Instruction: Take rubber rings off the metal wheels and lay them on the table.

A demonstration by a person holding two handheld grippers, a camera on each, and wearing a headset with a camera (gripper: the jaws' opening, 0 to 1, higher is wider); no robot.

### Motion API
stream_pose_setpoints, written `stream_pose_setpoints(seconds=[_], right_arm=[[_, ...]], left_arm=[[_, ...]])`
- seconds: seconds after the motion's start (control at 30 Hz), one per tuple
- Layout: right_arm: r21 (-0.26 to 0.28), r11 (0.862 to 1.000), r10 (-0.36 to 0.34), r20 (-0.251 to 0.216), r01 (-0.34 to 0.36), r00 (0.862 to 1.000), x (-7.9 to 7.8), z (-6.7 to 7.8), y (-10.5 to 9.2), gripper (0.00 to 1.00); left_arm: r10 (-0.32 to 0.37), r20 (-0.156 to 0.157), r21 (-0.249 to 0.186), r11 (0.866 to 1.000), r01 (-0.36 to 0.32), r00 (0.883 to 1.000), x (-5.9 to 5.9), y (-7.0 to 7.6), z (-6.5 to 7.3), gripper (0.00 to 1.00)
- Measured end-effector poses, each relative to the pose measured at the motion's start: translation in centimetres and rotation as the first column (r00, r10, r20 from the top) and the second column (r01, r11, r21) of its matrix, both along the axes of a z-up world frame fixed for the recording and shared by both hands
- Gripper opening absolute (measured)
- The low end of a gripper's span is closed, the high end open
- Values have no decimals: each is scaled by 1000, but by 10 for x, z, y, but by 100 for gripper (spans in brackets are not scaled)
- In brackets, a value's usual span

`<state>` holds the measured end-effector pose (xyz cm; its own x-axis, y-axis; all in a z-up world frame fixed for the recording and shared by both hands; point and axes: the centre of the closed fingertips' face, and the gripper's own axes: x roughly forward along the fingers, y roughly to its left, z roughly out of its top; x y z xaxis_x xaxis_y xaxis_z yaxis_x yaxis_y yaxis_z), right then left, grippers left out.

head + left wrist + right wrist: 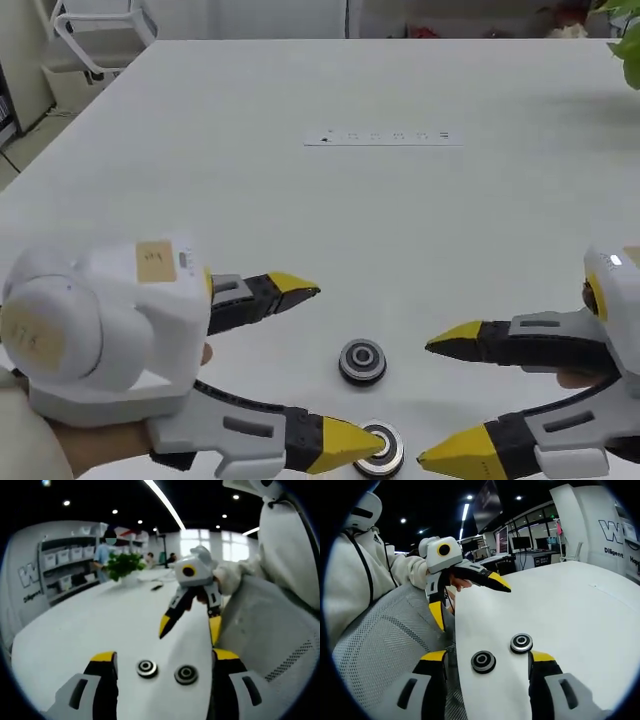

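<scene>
Two small metal wheels with black rubber rings lie flat near the front edge of the white table [300, 200]. The farther wheel [362, 361] [147, 668] [521, 643] sits just beyond the nearer wheel [380, 450] [186, 674] [483, 661]. My left gripper [335, 365] [164, 656] [470, 601] comes in from the left, open, its yellow tips spread on either side of the wheels. My right gripper [428, 402] [489, 656] [189, 630] faces it from the right, also open, a short way from the wheels. Neither holds anything.
A flush socket strip [385, 137] is set into the table's middle. A white chair [95, 30] stands beyond the far left corner and a plant [630, 40] at the far right. A mesh chair back [385, 635] is by the table's near edge.
</scene>
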<state>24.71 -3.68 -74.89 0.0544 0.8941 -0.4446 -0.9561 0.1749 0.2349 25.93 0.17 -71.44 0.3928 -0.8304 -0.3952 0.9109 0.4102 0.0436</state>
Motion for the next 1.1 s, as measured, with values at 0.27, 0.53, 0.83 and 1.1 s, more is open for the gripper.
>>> stream_pose_setpoints(seconds=[0.27,0.53,0.83,1.1], right_arm=[[-2,1000,30,-36,-31,999,-6,-8,3,53],[2,999,37,-51,-37,998,-6,-13,4,50],[4,999,39,-56,-39,998,-5,-19,5,46],[5,999,40,-57,-40,998,-5,-23,6,44]], left_arm=[[15,-13,-30,999,-15,1000,6,-2,-2,81],[10,-19,-17,1000,-10,1000,8,-2,-9,77],[-5,-18,-6,1000,4,1000,9,-3,-16,68],[-29,-48,21,999,30,998,6,-7,-30,63]])
